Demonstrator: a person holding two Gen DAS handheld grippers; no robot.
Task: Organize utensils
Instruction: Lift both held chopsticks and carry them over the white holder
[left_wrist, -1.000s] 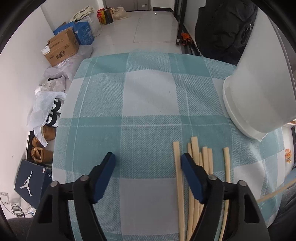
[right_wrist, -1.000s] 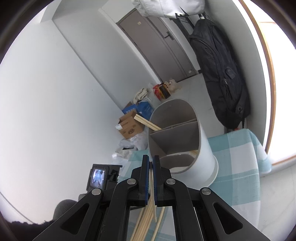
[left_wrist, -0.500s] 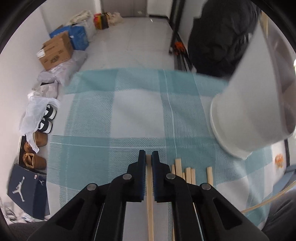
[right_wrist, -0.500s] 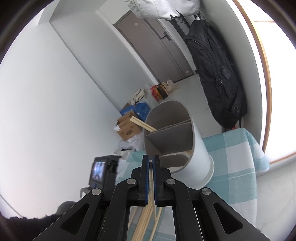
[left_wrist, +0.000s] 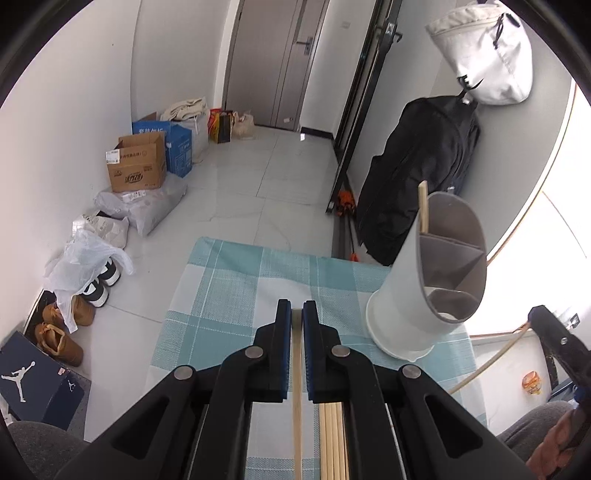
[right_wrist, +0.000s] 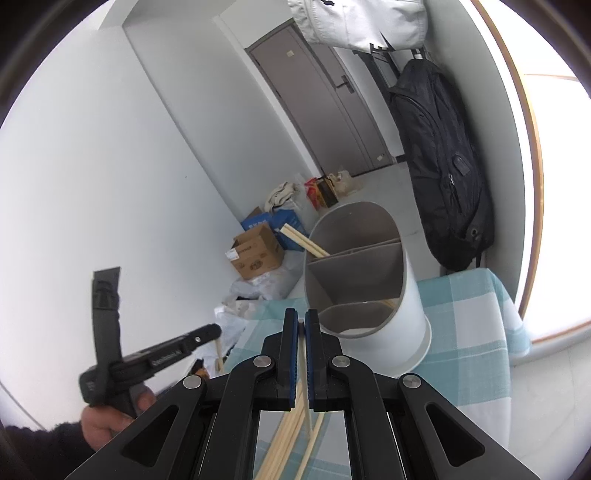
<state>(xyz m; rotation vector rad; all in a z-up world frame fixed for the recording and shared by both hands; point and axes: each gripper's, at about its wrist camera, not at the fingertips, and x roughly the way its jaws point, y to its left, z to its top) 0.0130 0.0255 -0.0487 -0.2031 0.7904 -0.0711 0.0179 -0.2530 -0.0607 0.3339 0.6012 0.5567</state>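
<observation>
Left gripper pinches one chopstick, lifted over the cloth; right gripper clamps another stick. Holder stands tilted ahead (two sticks already inside). Risk: a long stick pivots in the thin grip, clips the rim, tips the holder.

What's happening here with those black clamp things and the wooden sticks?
A person is sorting wooden chopsticks into a white divided holder on a teal checked tablecloth. The left gripper is shut on one pale wooden chopstick, lifted above the loose chopsticks lying on the cloth. The right gripper is shut on another chopstick, pointed toward the holder. A few chopsticks already stand in the holder's far compartment.
</observation>
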